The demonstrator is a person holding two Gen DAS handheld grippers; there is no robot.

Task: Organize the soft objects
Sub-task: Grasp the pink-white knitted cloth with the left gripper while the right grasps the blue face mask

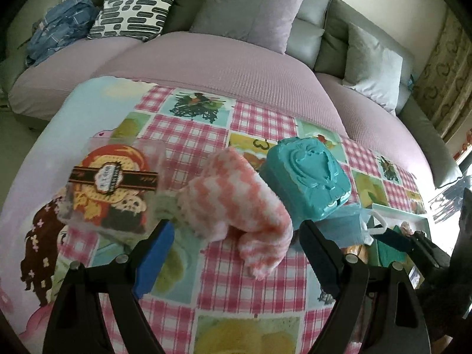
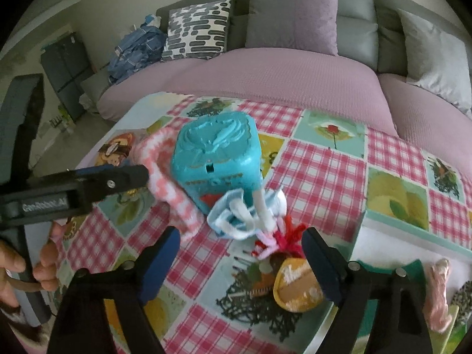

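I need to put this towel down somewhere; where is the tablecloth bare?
Bare checked cloth lies right of the teal box, toward the sofa. Crowded: the pink towel, face mask and red yarn cluster around the box.

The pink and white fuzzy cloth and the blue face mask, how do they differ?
The pink and white fuzzy cloth is thick, zigzag-striped and lies left of the teal box; the blue face mask is thin, plain, crumpled, with white ear loops, in front of the box. The cloth looks larger. Both are soft and rest on the checked tablecloth.

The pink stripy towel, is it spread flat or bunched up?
Bunched up: the pink stripy towel lies in a rumpled heap beside the teal box.
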